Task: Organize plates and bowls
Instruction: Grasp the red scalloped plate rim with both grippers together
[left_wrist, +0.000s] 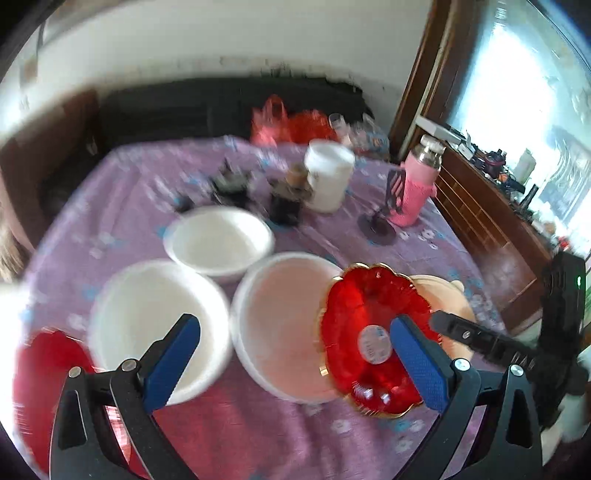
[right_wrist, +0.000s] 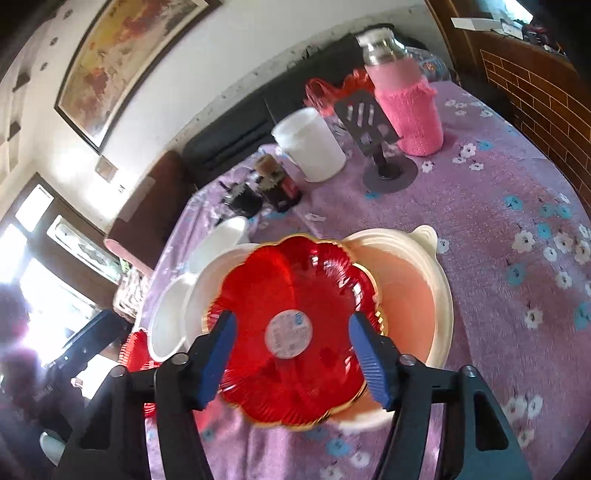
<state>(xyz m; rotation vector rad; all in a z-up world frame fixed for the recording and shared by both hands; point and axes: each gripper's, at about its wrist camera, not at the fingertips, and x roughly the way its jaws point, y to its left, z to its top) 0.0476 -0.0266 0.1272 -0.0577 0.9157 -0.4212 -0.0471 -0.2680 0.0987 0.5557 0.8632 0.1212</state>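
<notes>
Black hand-held gripper (right_wrist: 291, 354), ribbed blue pads (right_wrist: 369, 358), silver screws.

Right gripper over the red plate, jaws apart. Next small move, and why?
Probably lower the right gripper slightly and close its jaws on the near rim of the red plate. The jaws stand open on either side of the plate and do not look clamped. The plate sits tilted over the peach bowl and a white bowl, so it seems unsettled there.

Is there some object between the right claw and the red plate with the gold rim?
No. The right claw is open, one finger on each side of the red plate, with nothing visible between them. The plate lies partly over the cream bowl.
</notes>
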